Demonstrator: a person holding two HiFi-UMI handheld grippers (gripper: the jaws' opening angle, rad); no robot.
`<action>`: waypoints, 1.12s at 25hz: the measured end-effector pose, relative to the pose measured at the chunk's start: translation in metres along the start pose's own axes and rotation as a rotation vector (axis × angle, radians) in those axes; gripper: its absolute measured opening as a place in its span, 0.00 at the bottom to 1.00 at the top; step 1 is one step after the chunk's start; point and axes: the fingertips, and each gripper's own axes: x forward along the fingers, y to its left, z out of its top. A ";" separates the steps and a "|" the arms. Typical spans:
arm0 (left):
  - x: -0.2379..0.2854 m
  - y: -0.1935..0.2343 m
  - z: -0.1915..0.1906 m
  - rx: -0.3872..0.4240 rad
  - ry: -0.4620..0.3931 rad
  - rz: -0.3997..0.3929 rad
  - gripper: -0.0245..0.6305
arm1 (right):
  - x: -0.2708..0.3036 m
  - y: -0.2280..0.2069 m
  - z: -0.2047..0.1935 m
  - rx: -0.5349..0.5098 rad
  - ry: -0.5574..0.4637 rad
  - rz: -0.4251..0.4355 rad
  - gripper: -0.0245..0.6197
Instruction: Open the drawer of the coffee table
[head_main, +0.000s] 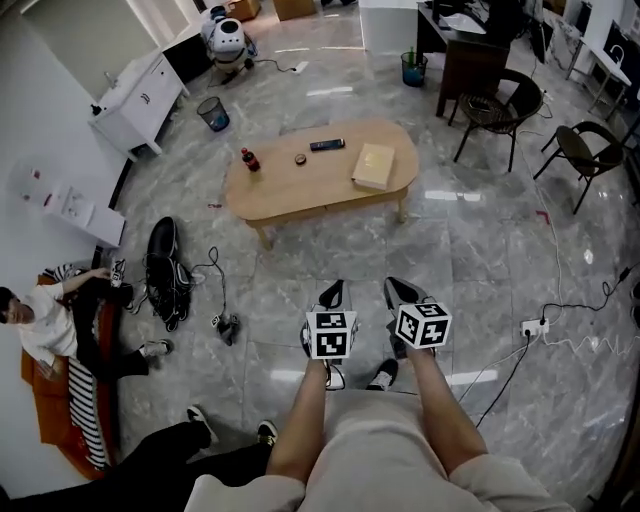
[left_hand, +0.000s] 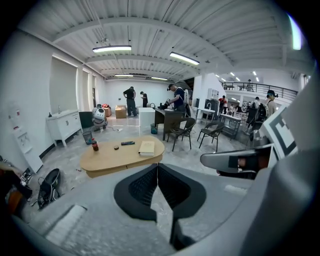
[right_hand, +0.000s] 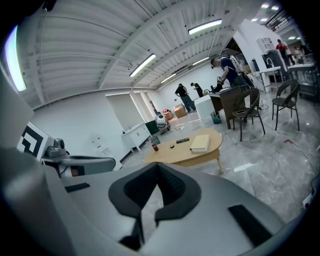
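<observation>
left gripper (head_main: 335, 287) and right gripper (head_main: 392, 284), jaws together, empty, are facing the coffee table (head_main: 300, 185) upper-centre; likely approaching; drawer needs reaching next

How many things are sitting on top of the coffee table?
4. A soda bottle stands at the left end of the coffee table, a small round object beside it, a black remote near the far edge, a tan book toward the right. None seem hidden.

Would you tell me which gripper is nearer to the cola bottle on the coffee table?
Left. The left gripper sits well short of the bottle, which is ahead-left; the right gripper is farther to the right.
</observation>
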 end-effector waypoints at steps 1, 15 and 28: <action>-0.001 0.003 0.001 -0.005 -0.002 0.008 0.05 | 0.003 0.002 -0.001 -0.001 0.007 0.007 0.06; 0.026 -0.007 0.007 -0.033 0.013 0.014 0.06 | -0.008 -0.042 0.004 0.015 0.014 -0.044 0.06; 0.097 -0.014 0.036 -0.021 0.038 -0.012 0.06 | 0.019 -0.106 0.037 0.042 0.022 -0.108 0.06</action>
